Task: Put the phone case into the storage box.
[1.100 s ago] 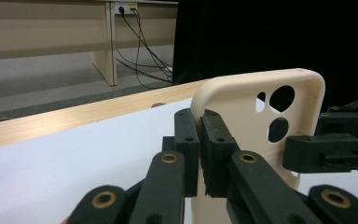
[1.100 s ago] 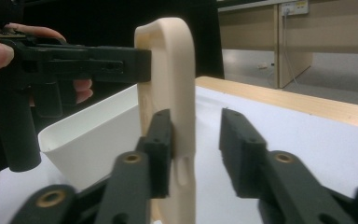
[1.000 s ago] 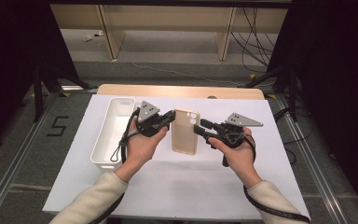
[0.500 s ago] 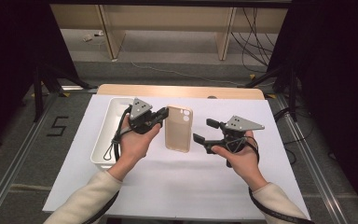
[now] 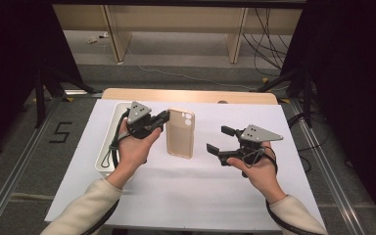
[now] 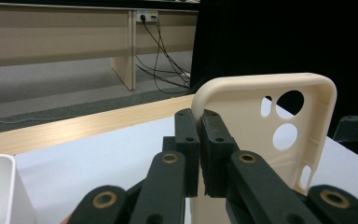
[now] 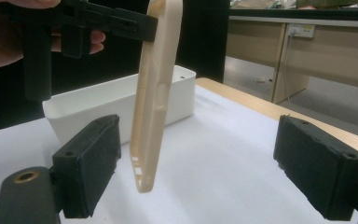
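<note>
Beige phone case (image 5: 180, 133) hangs upright, camera holes topmost, clamped by left claw (image 5: 163, 117); right claw (image 5: 221, 139) just opened, empty.

My left gripper (image 6: 198, 154) pads cover the phone case (image 6: 261, 140) rim they clamp; case bottom cut off by frame edge. Bin (image 5: 108, 147) partly behind my left hand (image 5: 134, 149).

The left gripper (image 5: 165, 116) is clamped tight in a raised left hand (image 5: 134, 147), while the right gripper (image 5: 220, 139), held level, has just been opening its jaws wide.
</note>
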Action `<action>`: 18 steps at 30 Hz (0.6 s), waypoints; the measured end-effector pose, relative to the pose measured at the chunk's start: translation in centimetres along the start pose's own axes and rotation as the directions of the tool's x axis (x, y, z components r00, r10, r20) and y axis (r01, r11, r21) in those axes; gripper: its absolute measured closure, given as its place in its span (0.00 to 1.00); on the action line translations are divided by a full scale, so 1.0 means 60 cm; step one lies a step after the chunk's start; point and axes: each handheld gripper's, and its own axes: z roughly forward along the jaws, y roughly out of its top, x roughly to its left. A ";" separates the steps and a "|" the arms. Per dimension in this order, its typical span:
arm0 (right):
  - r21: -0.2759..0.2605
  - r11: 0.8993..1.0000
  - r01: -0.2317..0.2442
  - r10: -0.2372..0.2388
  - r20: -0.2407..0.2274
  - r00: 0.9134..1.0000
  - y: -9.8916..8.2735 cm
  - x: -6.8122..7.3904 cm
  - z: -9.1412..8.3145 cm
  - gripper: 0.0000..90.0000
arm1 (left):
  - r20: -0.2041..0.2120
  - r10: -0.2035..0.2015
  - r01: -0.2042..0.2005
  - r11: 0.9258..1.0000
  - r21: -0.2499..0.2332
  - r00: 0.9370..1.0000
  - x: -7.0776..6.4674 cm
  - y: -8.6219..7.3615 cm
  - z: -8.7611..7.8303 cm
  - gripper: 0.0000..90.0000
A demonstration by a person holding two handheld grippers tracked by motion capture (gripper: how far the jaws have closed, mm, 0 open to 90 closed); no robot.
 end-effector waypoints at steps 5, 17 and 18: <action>0.010 1.000 0.008 -0.008 0.004 1.000 -0.002 0.003 -0.008 0.18 | -0.011 -0.016 0.016 1.000 -0.004 1.000 0.004 0.000 -0.005 0.96; -0.015 1.000 0.013 -0.013 0.017 1.000 -0.010 0.006 -0.031 0.18 | -0.030 -0.032 0.032 0.999 -0.004 0.999 0.017 0.003 -0.020 0.96; -0.014 1.000 0.013 -0.013 0.017 1.000 -0.011 0.007 -0.033 0.18 | -0.034 -0.040 0.040 0.999 -0.001 0.999 0.018 0.002 -0.021 0.96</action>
